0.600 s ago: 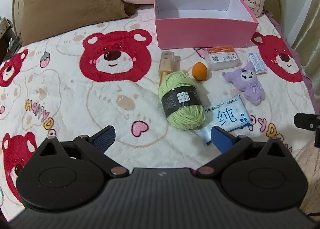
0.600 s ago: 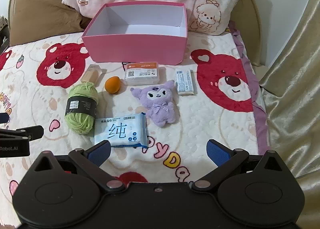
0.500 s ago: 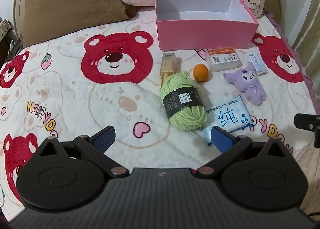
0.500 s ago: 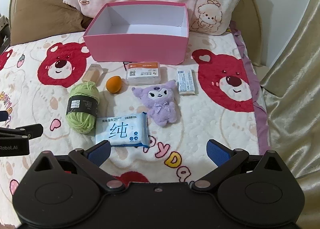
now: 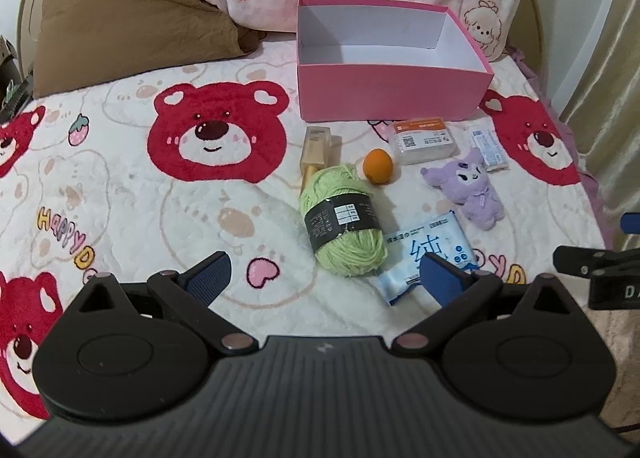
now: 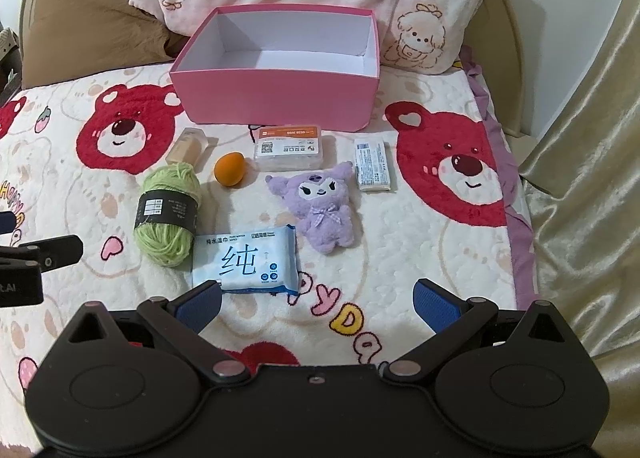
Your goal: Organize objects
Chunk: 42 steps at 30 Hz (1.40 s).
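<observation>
1. Bear-print bed blanket (image 6: 440, 258) carries everything.
2. Both grippers, left (image 5: 324, 276) and right (image 6: 318, 300), hover with jaws wide apart, gripping nothing.
3. Wipes (image 6: 246, 260) lie nearest at 12 o'clock.
4. Yarn (image 6: 168, 214) at 10, plush (image 6: 322, 206) at 1.
5. Farthest at 12: pink box (image 6: 276, 98), open, nothing inside.

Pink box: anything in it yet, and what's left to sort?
Nothing done: the pink box is empty. Both tools, left and right, are open and hold nothing. Left on the blanket: yarn, wipes, plush, orange ball, bottle, two packets.
</observation>
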### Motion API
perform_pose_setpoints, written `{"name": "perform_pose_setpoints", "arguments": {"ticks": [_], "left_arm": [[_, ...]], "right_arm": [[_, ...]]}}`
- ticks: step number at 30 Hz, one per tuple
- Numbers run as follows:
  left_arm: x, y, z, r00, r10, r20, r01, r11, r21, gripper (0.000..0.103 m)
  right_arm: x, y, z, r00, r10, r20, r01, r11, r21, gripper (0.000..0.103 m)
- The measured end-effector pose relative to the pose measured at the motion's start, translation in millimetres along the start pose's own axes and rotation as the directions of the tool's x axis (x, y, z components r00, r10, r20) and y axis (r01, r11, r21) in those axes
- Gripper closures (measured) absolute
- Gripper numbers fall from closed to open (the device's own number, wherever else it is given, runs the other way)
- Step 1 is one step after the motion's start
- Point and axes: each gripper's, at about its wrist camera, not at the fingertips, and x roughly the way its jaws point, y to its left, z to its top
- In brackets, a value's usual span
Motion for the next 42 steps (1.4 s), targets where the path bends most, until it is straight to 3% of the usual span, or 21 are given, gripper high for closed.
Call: {"name": "perform_pose_setpoints", "arguments": {"ticks": [5, 9, 19, 42], "left_arm": [[6, 4, 6, 0.997, -0.069, -0.04, 0.067, 0.996, -0.056, 0.002], [4, -2, 7, 0.999, -0.033, -0.017, 0.033, 0.999, -0.038, 0.002], [8, 1, -1, 0.997, -0.049, -0.051, 0.047, 0.998, -0.052, 0.002], [2, 0, -5, 0.999, -0.034, -0.04, 0.033, 0.999, -0.019, 0.003]], "right_arm": [[-2, 2, 0, 1.0, 0.009, 0.009, -0.009, 1.0, -0.001, 0.0], [-2, 4, -2, 1.0, 0.005, 0.022, -0.005, 1.0, 0.014, 0.0], [6, 3, -6, 1.0, -0.01, 0.001, 0.01, 1.0, 0.009, 0.0], [-10, 4, -9, 0.999, -0.016, 0.027, 0.016, 1.0, -0.008, 0.0]]}}
